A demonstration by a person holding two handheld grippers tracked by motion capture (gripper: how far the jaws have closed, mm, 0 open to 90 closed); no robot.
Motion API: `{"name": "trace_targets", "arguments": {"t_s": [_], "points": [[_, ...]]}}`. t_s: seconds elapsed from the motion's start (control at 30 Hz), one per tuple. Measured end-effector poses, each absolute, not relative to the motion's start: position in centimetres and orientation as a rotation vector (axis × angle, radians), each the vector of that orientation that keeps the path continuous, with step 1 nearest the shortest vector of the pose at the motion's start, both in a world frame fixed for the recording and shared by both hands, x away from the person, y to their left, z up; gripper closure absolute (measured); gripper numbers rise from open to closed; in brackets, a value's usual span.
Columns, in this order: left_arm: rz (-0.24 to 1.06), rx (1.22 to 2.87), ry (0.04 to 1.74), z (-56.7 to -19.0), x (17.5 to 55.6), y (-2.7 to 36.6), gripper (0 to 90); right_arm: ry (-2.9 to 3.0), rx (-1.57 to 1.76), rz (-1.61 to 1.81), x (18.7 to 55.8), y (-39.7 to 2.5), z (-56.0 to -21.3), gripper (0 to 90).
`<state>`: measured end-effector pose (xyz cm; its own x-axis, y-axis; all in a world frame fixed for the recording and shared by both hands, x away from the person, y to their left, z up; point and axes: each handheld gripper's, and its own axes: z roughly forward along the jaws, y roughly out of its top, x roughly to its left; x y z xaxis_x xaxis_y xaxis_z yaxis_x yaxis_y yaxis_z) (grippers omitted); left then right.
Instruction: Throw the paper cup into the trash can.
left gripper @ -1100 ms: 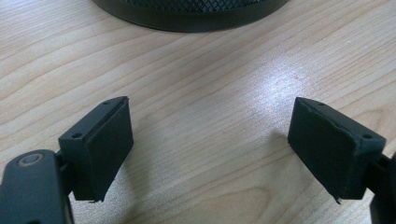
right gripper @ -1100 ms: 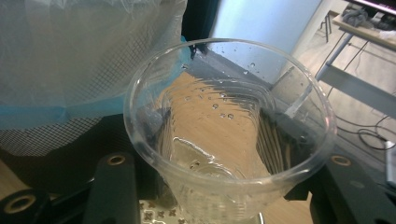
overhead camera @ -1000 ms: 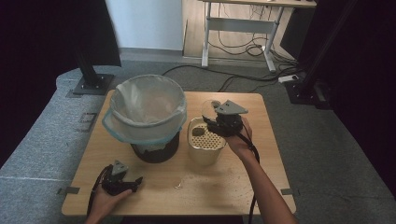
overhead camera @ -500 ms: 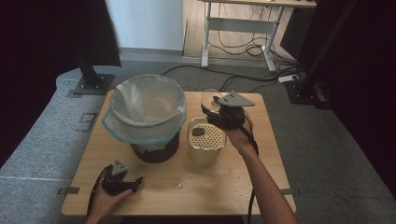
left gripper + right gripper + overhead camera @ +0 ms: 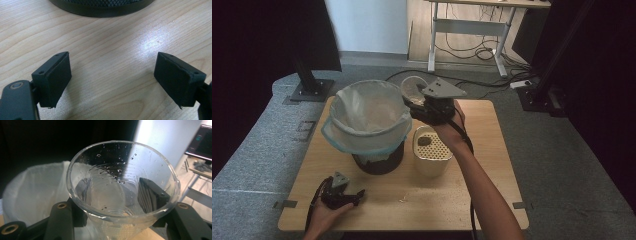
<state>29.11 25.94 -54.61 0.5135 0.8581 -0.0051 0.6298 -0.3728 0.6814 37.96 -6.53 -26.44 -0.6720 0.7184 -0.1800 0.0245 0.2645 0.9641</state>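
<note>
A wooden table (image 5: 492, 165) carries a bag-lined bin (image 5: 368, 120) and a perforated cream container (image 5: 432, 150). Above them the right gripper (image 5: 419, 102) clamps a clear plastic cup (image 5: 122, 187). The left gripper (image 5: 111, 77) rests wide open, empty.

Bare table (image 5: 432, 200) before lined bin (image 5: 368, 120)

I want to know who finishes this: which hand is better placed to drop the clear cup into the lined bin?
Right. The right gripper already clamps the clear plastic cup beside the lined bin's rim. The left gripper rests open on the table, holding nothing.
</note>
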Motion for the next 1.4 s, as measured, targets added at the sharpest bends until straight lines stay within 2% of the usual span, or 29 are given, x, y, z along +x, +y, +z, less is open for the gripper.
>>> {"name": "trace_targets", "arguments": {"t_s": [0.3, 0.47, 0.57, 0.63, 1.0, 1.4], "points": [[0.47, 2.126, 1.209, -54.6, 29.1, 25.9, 13.6, 1.979, 0.595, 1.454, 39.7, -0.8, -25.6, 44.1], [0.469, 2.127, 1.209, -54.6, 29.1, 25.9, 13.6, 2.036, 0.607, 1.45, 41.3, 1.9, -26.3, 38.7], [0.47, 2.125, 1.21, -54.6, 29.1, 25.9, 13.7, 2.11, 0.632, 1.401, 42.3, 3.3, -27.2, 25.2], [0.47, 2.124, 1.21, -54.6, 29.1, 25.9, 13.6, 2.121, 0.663, 1.387, 42.5, 3.8, -27.6, 21.1], [0.47, 2.124, 1.21, -54.6, 29.1, 25.9, 13.6, 2.075, 0.689, 1.401, 41.5, 1.8, -27.4, 19.5], [0.47, 2.126, 1.209, -54.6, 29.1, 25.9, 13.6, 1.975, 0.71, 1.495, 38.8, -4.2, -28.6, 24.6]]}}
